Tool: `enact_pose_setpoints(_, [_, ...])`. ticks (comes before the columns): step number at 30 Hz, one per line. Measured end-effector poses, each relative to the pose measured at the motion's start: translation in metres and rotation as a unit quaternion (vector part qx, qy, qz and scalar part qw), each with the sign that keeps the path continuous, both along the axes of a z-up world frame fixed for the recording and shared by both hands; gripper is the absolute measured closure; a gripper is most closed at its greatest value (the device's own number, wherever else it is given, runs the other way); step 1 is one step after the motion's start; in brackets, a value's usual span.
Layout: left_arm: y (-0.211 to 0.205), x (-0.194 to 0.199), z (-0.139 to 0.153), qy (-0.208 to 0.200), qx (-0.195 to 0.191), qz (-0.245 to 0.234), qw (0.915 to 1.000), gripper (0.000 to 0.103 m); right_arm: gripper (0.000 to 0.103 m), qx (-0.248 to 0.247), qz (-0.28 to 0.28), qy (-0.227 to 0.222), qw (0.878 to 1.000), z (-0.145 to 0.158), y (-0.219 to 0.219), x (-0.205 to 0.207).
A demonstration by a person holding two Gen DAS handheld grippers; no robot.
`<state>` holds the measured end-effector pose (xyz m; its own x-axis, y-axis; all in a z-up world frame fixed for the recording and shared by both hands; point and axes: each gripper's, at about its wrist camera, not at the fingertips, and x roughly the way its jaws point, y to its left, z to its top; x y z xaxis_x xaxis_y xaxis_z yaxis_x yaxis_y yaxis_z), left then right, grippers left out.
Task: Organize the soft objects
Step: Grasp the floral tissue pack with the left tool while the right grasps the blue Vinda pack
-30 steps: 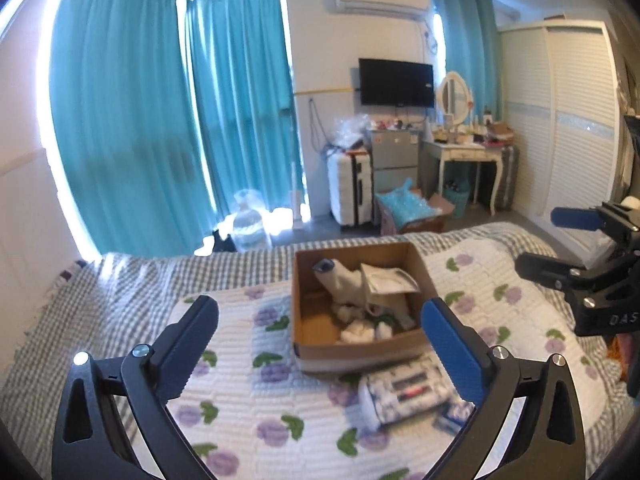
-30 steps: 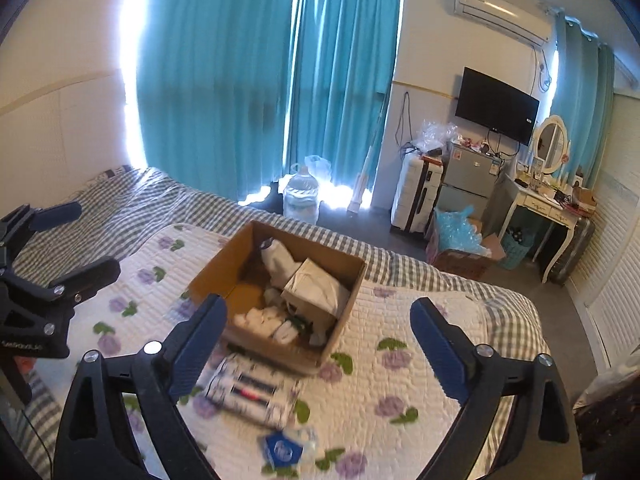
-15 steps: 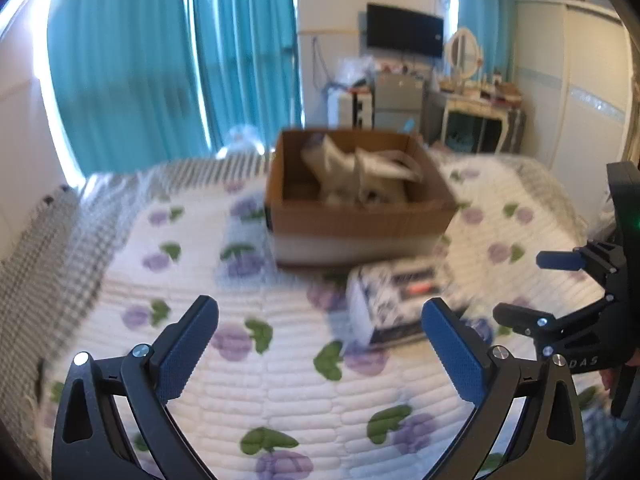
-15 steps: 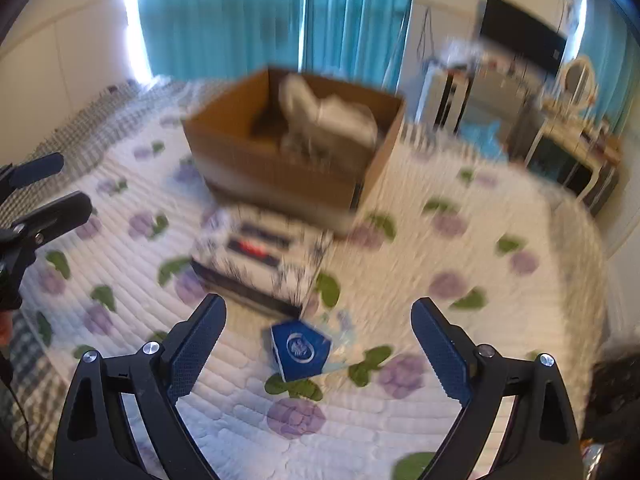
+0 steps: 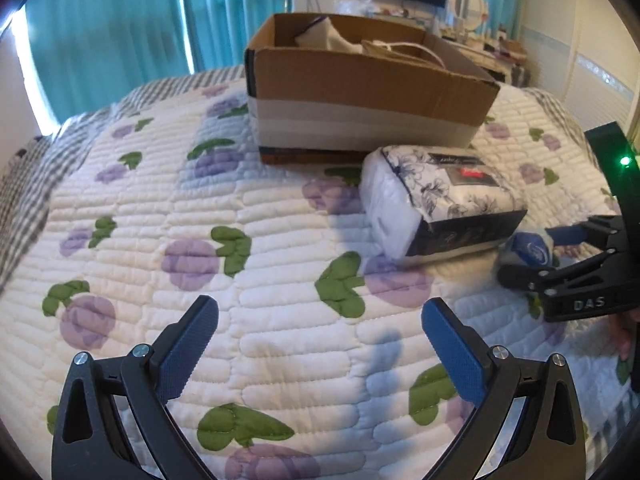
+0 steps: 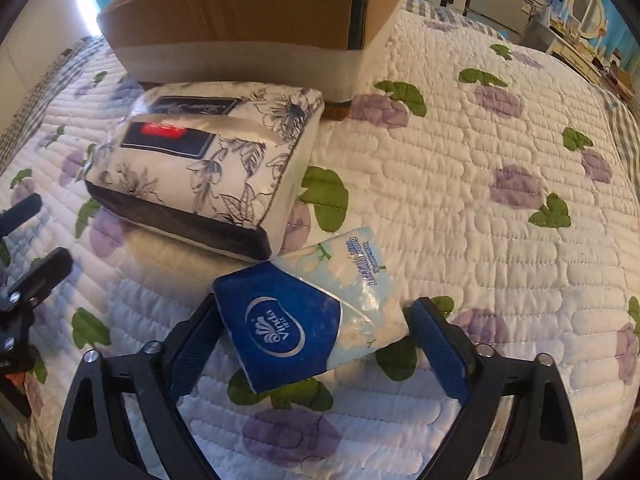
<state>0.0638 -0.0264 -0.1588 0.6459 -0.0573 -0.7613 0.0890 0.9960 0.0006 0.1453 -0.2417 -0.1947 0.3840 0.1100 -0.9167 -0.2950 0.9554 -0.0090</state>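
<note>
The step in hand looks like the pick-up of the small tissue pack point(image 6: 316, 322), which lies on the bed quilt point(image 6: 460, 184) just in front of the big floral pack point(image 6: 208, 160). The right gripper point(image 6: 316, 344) is spread wide with the small pack between its fingers; the left finger point(image 6: 196, 344) seems to touch the pack's blue end, though the fisheye makes contact hard to judge, and the right finger sits just clear. Nothing is clamped yet. Next it needs to close gently on the soft pack, lift, and carry it to the box point(image 6: 240, 8) beyond. The left gripper point(image 5: 320, 344) hangs released over bare quilt, holding nothing.
</note>
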Motion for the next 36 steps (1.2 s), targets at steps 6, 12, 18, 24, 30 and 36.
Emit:
enact_pose_setpoints(6, [-0.005,-0.008,0.007,-0.01,0.004,-0.011,0.9999,0.0,0.023,-0.007,0.009,-0.046,0.999,0.019,0.005,-0.021])
enact_pose_setpoints(12, [-0.02,-0.005,0.027,-0.023,-0.004,-0.042,0.9988,0.001,0.023,0.007,-0.005,-0.101,0.995,0.055,-0.01,-0.046])
enact_pose_setpoints(18, [-0.051,0.023,0.027,-0.028,0.006,-0.096,0.995,0.016,0.023,0.03,-0.031,-0.12,0.992,0.075,-0.028,-0.034])
enact_pose_setpoints(24, [-0.065,0.056,0.009,-0.009,0.013,-0.119,0.9927,0.03,0.023,0.053,-0.038,-0.11,0.992,0.068,-0.036,-0.027])
enact_pose_setpoints(30, [-0.063,0.069,-0.002,0.006,-0.011,-0.136,0.9906,0.043,0.023,0.063,-0.027,-0.108,0.992,0.066,-0.034,-0.027])
enact_pose_setpoints(36, [-0.064,0.063,0.001,0.001,-0.007,-0.138,0.9904,0.064,0.023,0.07,-0.029,-0.111,0.991,0.067,-0.035,-0.029])
